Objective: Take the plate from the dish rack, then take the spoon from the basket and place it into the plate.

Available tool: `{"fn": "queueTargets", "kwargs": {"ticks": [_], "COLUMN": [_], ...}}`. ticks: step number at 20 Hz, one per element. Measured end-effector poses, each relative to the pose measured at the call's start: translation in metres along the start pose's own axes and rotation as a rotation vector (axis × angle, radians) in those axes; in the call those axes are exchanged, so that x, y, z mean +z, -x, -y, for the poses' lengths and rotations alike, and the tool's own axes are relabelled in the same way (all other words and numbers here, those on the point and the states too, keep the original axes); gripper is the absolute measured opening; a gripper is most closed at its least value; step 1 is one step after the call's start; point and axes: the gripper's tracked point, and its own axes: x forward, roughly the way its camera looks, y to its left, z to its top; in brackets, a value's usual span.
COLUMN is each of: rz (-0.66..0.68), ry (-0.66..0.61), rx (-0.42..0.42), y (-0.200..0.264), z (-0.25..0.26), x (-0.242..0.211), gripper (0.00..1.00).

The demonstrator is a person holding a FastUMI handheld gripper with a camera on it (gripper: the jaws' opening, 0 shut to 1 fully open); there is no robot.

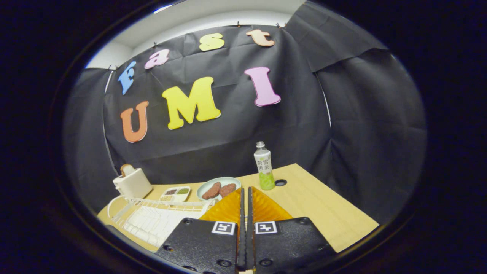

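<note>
1. I am seeing the gripper [245,198] hovering above the wooden table [323,213], its fingers pressed together and pinching nothing.
2. The white dish rack [152,217] is lying just left of the fingers.
3. A plate [218,187] carrying two brown patties is sitting just beyond the fingertips.
4. A bottle [264,165] is standing beyond them, slightly right; a toaster [132,182] is sitting far left.

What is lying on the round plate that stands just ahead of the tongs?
The plate holds two brown patties side by side. Its near rim is covered by the closed tongs, so anything lying there cannot be seen.
</note>
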Motion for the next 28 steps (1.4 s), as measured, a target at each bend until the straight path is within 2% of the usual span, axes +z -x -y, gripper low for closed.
{"fn": "queueTargets", "kwargs": {"ticks": [2, 4, 6, 9, 14, 16, 17, 20, 21, 23, 28], "rz": [-0.034, -0.078, -0.101, -0.124, -0.205, -0.233, -0.234, -0.224, -0.219, -0.189, -0.053], "ry": [-0.018, -0.044, -0.061, -0.04, -0.079, -0.123, -0.135, -0.147, -0.157, -0.181, -0.111], "rx": [0.003, -0.007, -0.029, -0.04, 0.015, 0.04, 0.044, 0.035, 0.033, 0.035, 0.023], "y": [-0.01, -0.025, -0.037, -0.058, -0.096, -0.101, -0.104, -0.101, -0.095, -0.086, -0.054], "z": [0.004, 0.015, 0.026, 0.035, 0.034, 0.032, 0.032, 0.035, 0.034, 0.031, 0.019], "x": [-0.009, -0.025, -0.035, -0.044, -0.057, -0.058, -0.057, -0.053, -0.049, -0.043, 0.006], "gripper": [0.06, 0.27, 0.56, 0.8, 0.8, 0.77, 0.68, 0.22, 0.16, 0.09, 0.08]}}
